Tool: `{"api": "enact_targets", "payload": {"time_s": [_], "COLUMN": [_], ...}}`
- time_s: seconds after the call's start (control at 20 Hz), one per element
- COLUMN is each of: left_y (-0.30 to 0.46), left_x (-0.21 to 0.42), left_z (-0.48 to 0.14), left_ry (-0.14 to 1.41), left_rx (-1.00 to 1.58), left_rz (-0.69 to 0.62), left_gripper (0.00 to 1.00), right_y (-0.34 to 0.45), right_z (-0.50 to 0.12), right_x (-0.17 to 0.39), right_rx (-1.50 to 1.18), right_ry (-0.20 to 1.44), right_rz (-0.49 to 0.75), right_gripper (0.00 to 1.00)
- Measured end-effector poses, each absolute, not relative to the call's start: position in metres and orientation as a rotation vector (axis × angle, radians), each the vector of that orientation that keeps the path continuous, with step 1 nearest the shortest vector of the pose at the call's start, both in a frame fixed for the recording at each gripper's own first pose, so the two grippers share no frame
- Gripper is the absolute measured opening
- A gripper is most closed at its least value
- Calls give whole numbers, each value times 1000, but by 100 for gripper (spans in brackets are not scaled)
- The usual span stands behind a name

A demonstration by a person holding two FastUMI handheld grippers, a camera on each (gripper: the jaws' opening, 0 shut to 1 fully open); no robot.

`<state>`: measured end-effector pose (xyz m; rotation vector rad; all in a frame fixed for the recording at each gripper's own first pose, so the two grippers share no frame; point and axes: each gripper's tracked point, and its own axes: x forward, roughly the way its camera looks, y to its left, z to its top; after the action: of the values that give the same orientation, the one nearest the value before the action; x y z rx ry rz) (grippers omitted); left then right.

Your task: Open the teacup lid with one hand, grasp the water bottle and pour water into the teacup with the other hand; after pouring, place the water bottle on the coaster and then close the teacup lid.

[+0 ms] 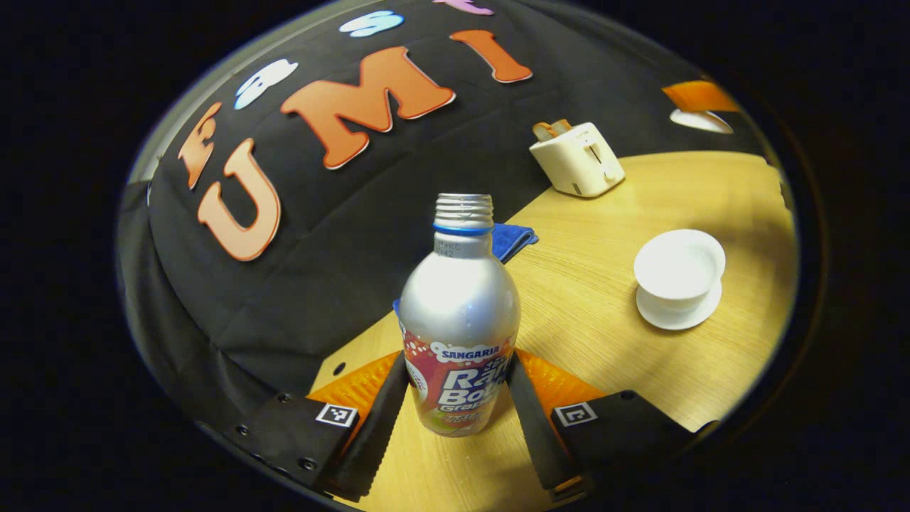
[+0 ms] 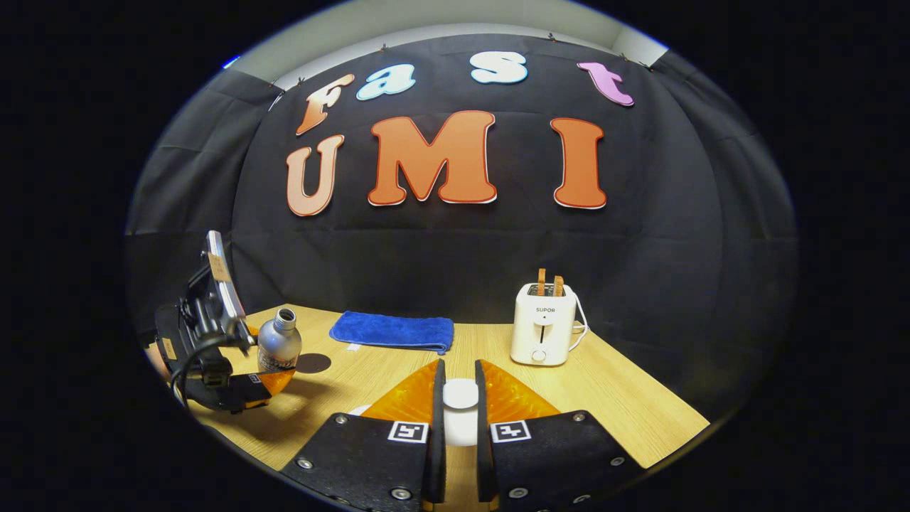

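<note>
The silver water bottle, cap off, stands upright between the fingers of my left gripper, which is shut on its labelled lower half. In the right gripper view the same bottle and left gripper sit at the table's left end, beside a dark round coaster. The white teacup rests uncovered on its saucer to the right of the bottle. My right gripper is shut on the knob of the white teacup lid. Whether the bottle touches the table I cannot tell.
A white toaster with two slices in it stands at the back right of the wooden table. A folded blue cloth lies along the back edge by the black wall. The toaster is beyond the teacup.
</note>
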<state>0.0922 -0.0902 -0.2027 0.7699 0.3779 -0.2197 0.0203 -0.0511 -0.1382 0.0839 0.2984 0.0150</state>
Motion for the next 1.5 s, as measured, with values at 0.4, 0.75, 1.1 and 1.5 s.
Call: {"api": "enact_targets", "payload": {"time_s": [0.4, 0.75, 1.1, 1.5], "left_y": [-114, -134, -137, -140], "left_x": [90, 95, 100, 110], "left_z": [-217, -218, -204, -185], "left_ry": [350, 281, 210, 144], "left_rx": [1091, 1343, 1543, 1711], "left_rz": [-321, -368, -379, -385], "left_gripper": [82, 85, 85, 83], "right_y": [-58, -71, -86, -93], "right_z": [-142, -150, -154, -157], "right_x": [14, 8, 2, -2], "right_rx": [95, 110, 110, 113], "right_ry": [298, 306, 314, 321], "right_rz": [29, 14, -2, -14], "right_gripper": [18, 18, 18, 17]}}
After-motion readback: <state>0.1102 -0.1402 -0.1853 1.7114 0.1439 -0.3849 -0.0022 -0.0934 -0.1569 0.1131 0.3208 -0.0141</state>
